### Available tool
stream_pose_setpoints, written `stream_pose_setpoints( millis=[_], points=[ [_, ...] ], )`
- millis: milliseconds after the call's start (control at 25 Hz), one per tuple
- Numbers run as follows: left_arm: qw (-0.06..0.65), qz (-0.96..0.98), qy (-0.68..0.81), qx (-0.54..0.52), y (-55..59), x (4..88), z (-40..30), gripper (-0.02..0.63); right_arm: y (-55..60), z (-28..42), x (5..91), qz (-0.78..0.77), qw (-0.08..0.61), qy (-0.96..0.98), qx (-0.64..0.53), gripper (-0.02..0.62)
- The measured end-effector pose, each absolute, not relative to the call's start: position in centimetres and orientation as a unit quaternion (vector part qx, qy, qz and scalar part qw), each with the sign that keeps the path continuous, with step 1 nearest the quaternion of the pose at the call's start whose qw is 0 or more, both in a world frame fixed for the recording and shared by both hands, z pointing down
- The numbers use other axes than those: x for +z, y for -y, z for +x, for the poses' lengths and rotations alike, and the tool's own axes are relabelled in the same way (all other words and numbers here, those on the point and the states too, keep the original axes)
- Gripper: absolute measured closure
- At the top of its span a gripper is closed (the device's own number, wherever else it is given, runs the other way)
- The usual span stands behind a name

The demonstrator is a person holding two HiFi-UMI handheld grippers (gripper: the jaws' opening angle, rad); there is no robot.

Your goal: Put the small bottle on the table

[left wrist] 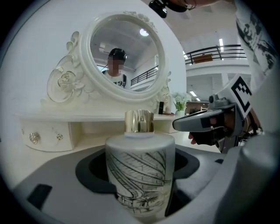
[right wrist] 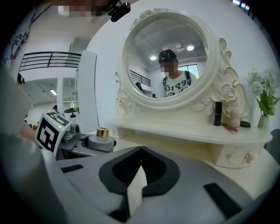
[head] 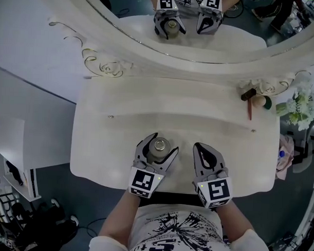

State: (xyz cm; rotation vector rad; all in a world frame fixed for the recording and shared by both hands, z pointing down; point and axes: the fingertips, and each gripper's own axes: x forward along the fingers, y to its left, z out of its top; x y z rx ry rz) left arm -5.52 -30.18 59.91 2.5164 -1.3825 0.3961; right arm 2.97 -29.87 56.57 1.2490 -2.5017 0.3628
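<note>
The small bottle [head: 158, 147] is a frosted glass cylinder with a black line drawing and a gold cap. It stands upright between the jaws of my left gripper [head: 163, 143], which is shut on its body, above the front part of the white dressing table [head: 115, 146]. In the left gripper view the bottle [left wrist: 139, 173] fills the middle. Whether its base touches the tabletop is hidden. My right gripper [head: 198, 146] sits just right of it, shut and empty, its jaws [right wrist: 141, 151] closed together. The right gripper view shows the bottle [right wrist: 101, 139] at its left.
A round ornate mirror [head: 201, 26] rises behind a raised shelf [head: 184, 92]. On the shelf's right end lie a dark lipstick [head: 248, 94], a pink sponge [head: 259, 102] and a thin red stick. White flowers [head: 300, 107] stand at the far right. The table's front edge is under my grippers.
</note>
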Motion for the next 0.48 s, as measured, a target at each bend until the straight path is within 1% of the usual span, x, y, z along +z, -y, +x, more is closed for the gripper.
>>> stream_pose_setpoints(
  millis=[360, 480],
  points=[
    [0.129, 0.849, 0.473, 0.199, 30.6, 61.3, -5.0, 0.255, 30.2, 3.1, 56.4, 0.446, 0.159, 0.869, 0.146, 0.578],
    [0.129, 0.846, 0.474, 0.205, 30.7, 61.4, -5.0, 0.255, 30.4, 3.3, 56.1, 0.448, 0.160, 0.866, 0.152, 0.578]
  ],
)
